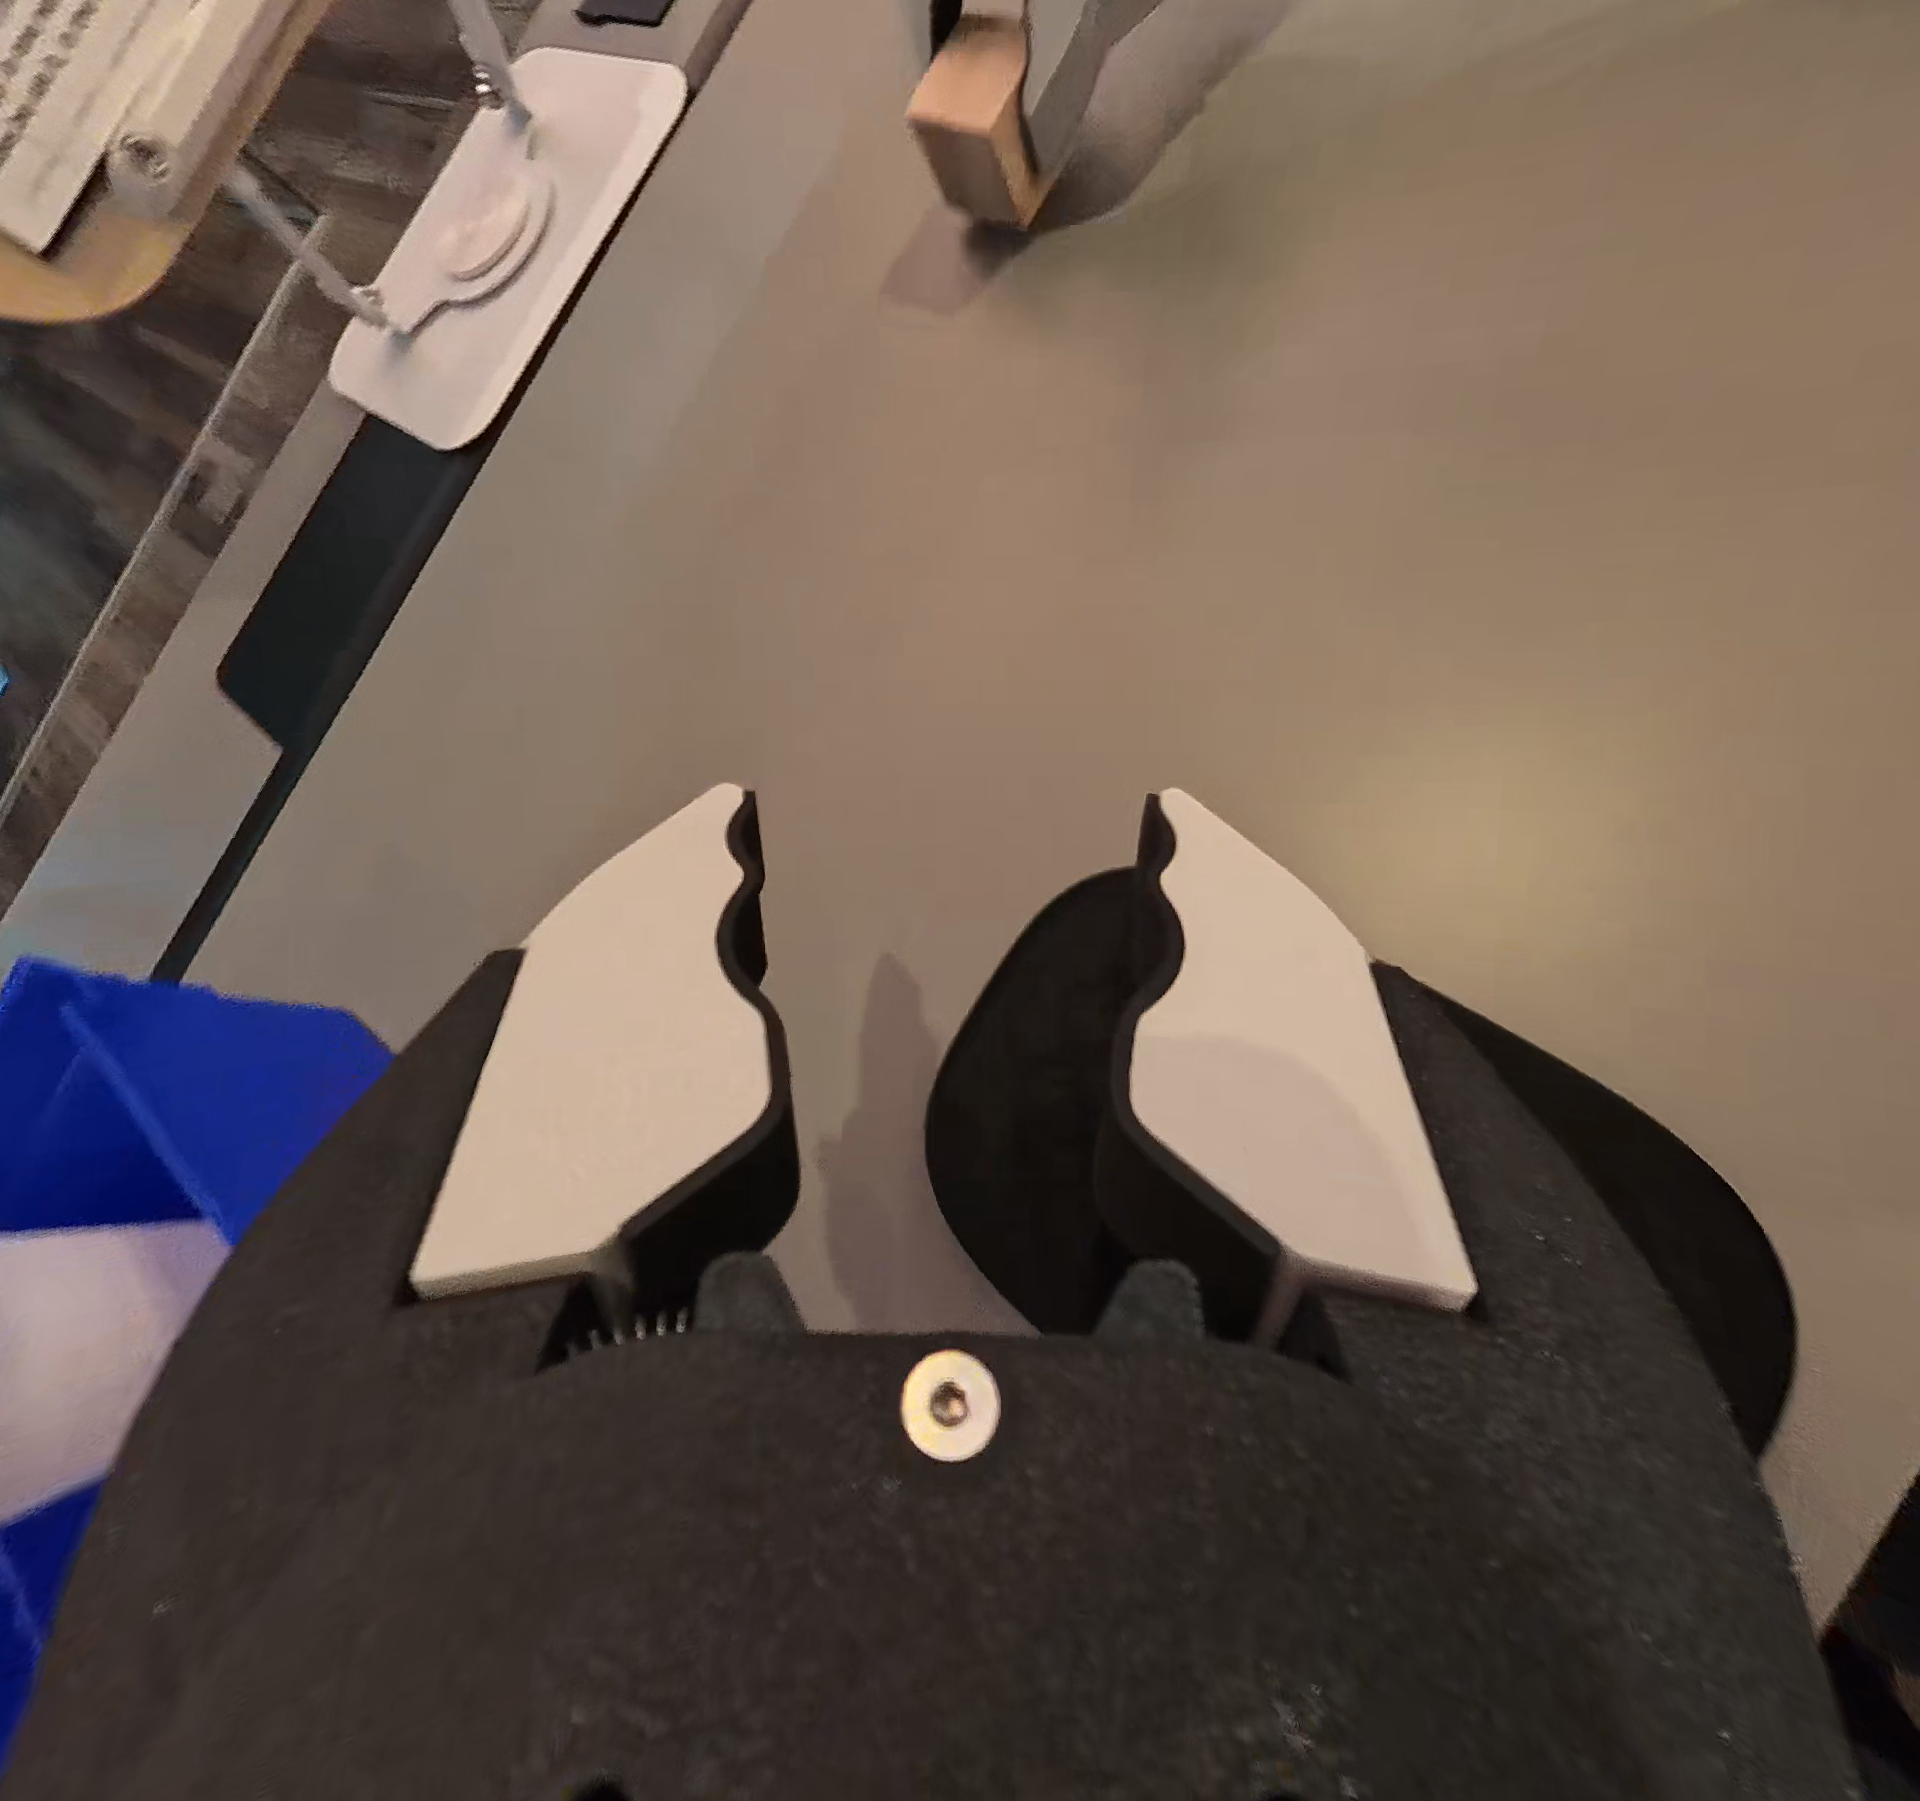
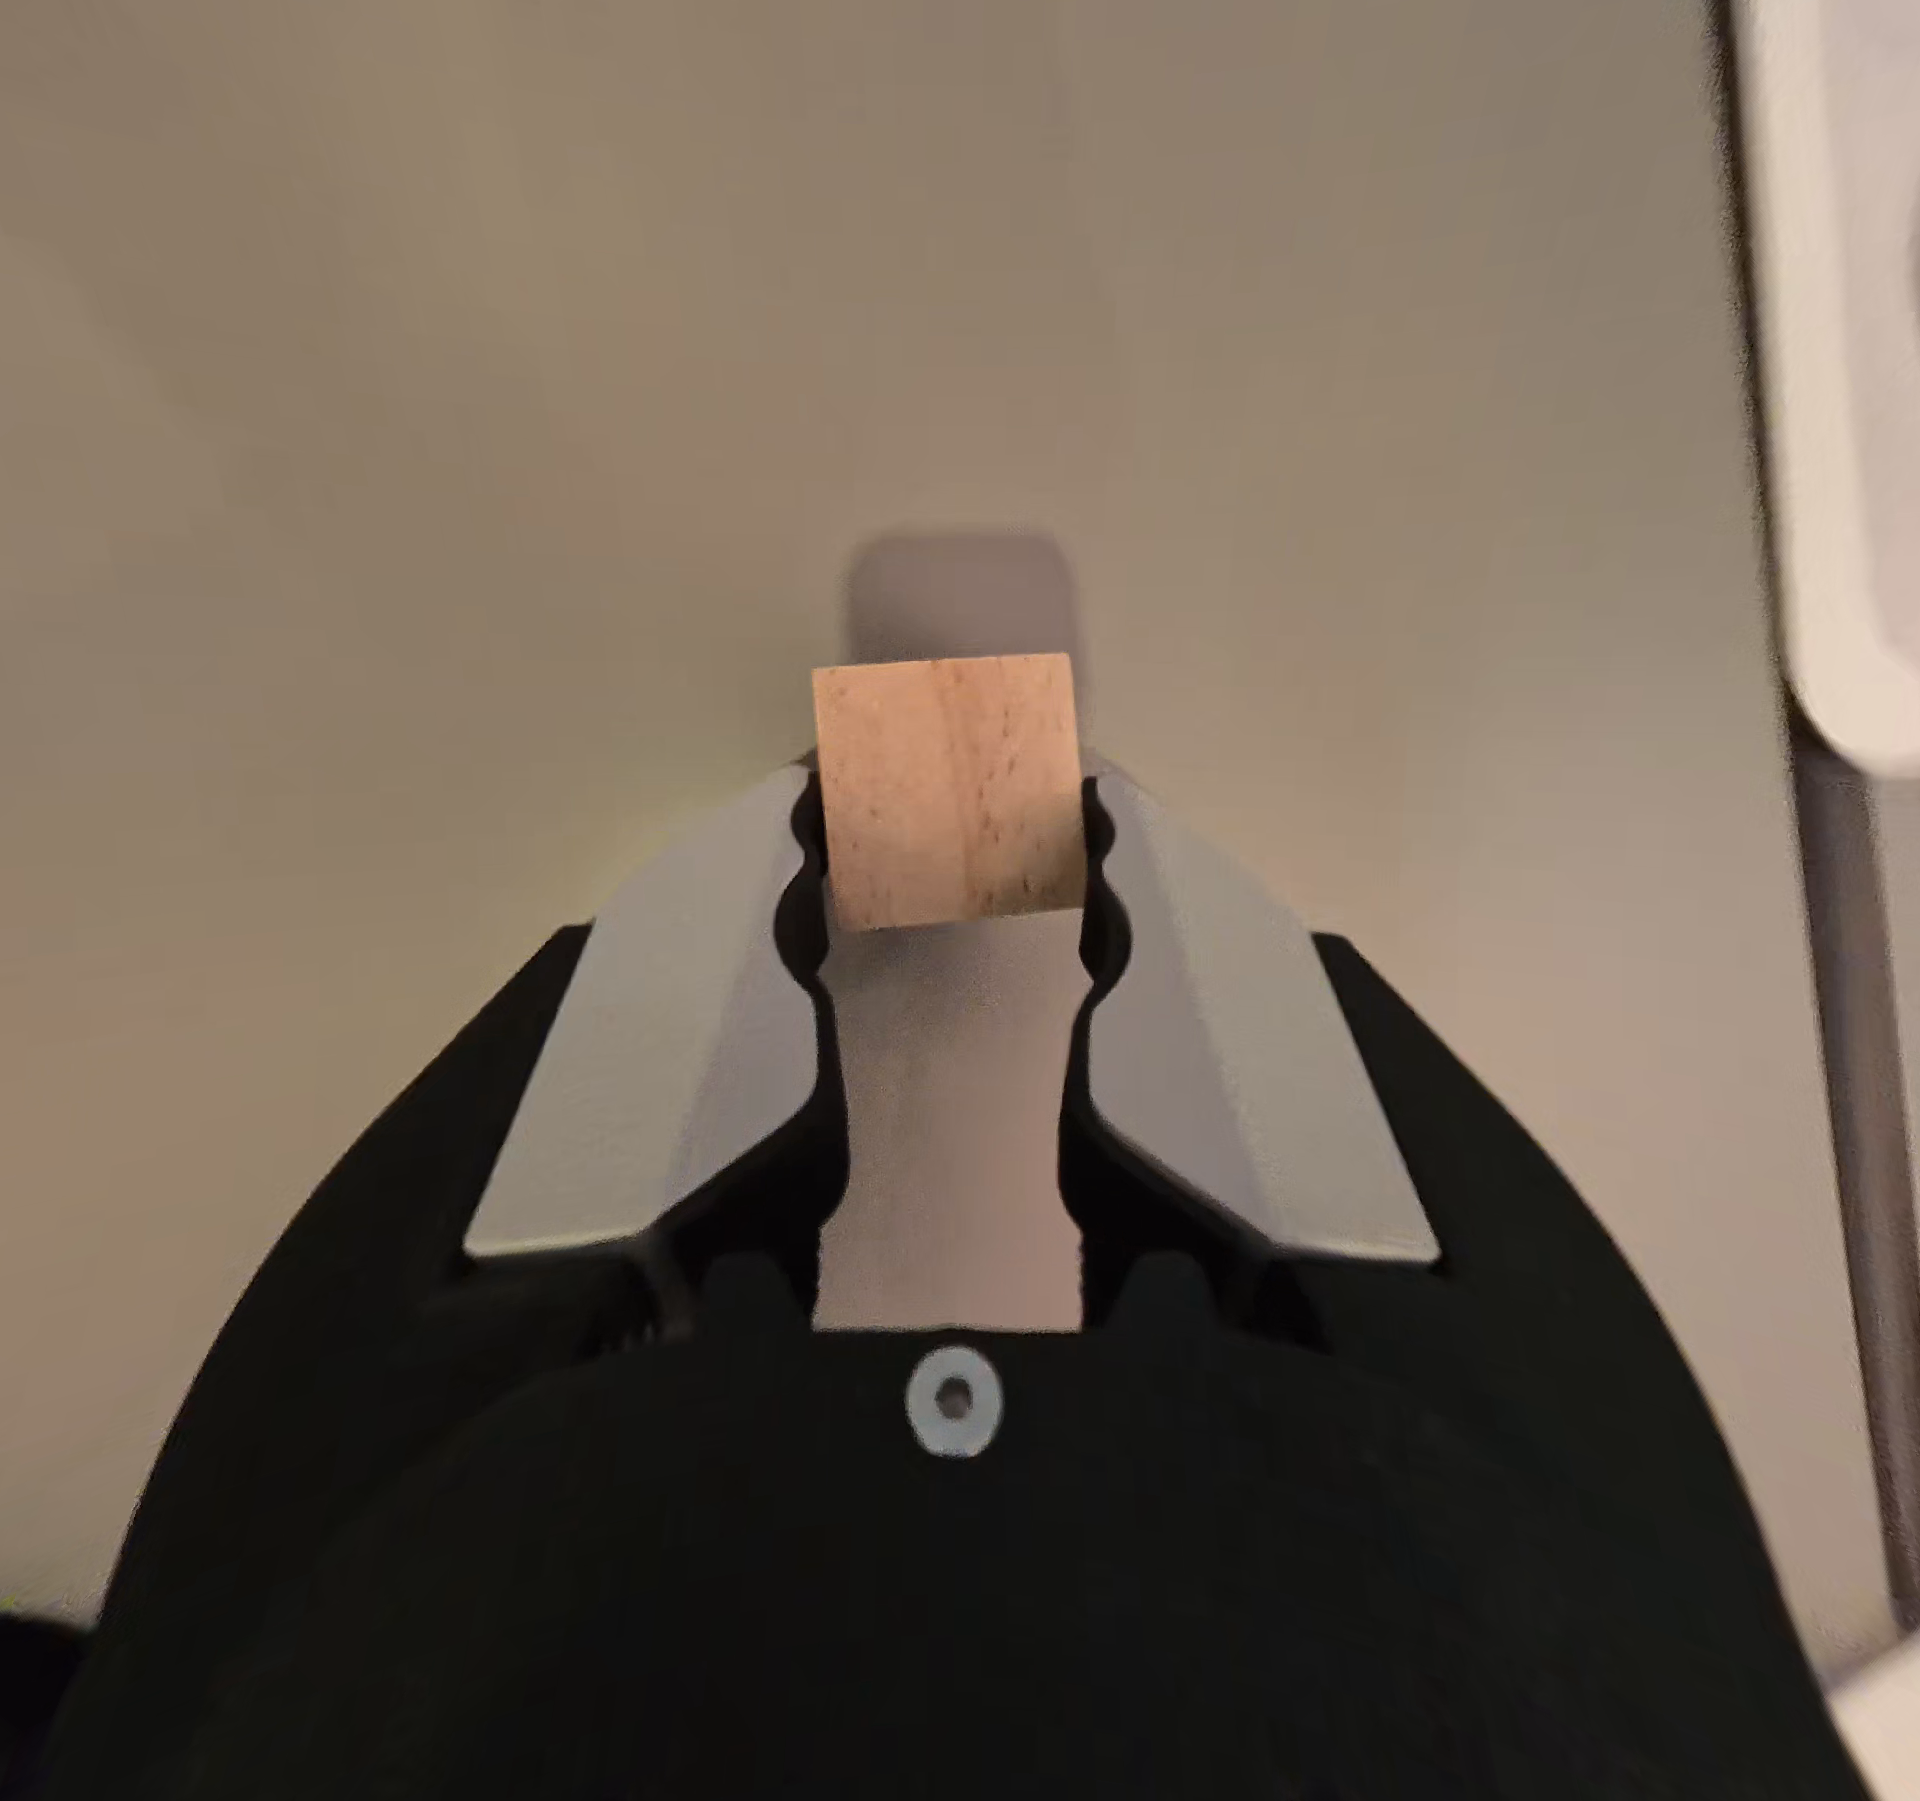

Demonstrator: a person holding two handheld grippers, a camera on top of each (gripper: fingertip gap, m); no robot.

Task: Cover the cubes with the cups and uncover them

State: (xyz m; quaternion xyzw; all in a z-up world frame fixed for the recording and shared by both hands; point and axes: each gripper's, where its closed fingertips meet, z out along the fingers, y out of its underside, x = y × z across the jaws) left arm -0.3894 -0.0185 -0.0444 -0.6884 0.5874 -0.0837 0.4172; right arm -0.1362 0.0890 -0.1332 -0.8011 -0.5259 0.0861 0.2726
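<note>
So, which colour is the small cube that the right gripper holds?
Light tan wooden cube, with fine grain; the right wrist view shows it best, between the right gripper tips.

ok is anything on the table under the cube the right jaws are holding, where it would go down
Nothing visible. The right gripper holds the wooden cube above bare table, with only the cube's shadow below it. The white plate sits off at the table edge, clear of that spot.
</note>
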